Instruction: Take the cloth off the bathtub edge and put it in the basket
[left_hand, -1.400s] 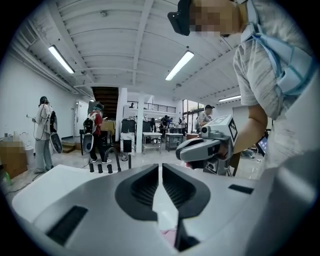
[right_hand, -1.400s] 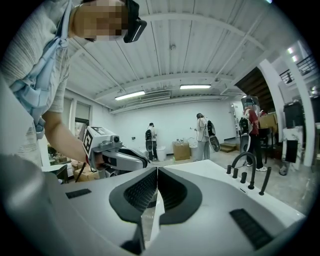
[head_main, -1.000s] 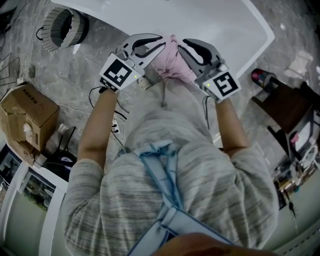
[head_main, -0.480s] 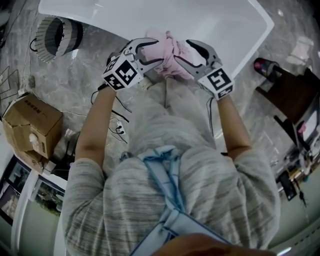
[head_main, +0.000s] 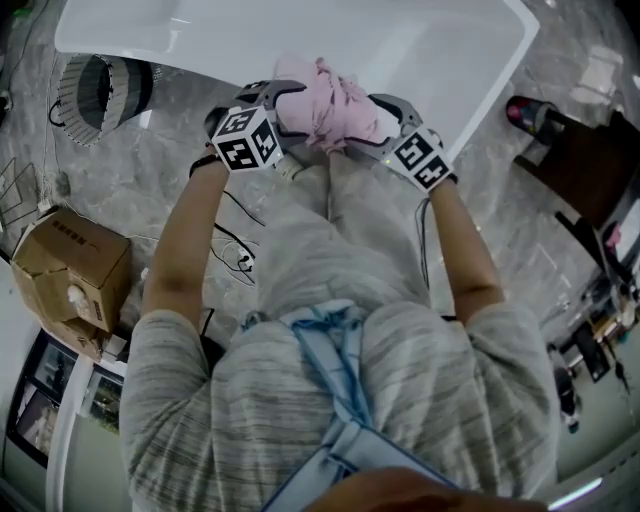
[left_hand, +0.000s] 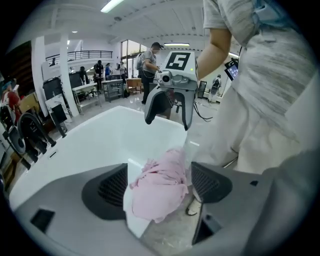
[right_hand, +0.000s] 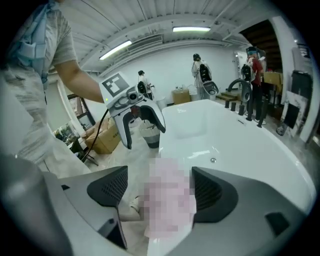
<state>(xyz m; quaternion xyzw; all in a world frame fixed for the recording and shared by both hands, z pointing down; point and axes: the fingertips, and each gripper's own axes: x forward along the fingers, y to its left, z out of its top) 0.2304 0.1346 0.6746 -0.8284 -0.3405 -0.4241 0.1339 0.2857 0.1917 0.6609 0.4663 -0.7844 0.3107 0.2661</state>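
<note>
Head view, left gripper (head_main: 272, 100): jaws apart, just been opening, at one side of the pink cloth (head_main: 330, 100).
Head view, right gripper (head_main: 385, 112): jaws apart too, just been opening, at the cloth's other side.
Head view, bathtub (head_main: 440, 45): its white edge lies under both grippers and bears the cloth.
Head view, basket (head_main: 105, 88): on the floor, well off to the left gripper's outer side.
Left gripper view, cloth: crumpled between the spread jaws, pads not pressing.
Right gripper view, cloth: between the wide jaws, on the edge.
</note>
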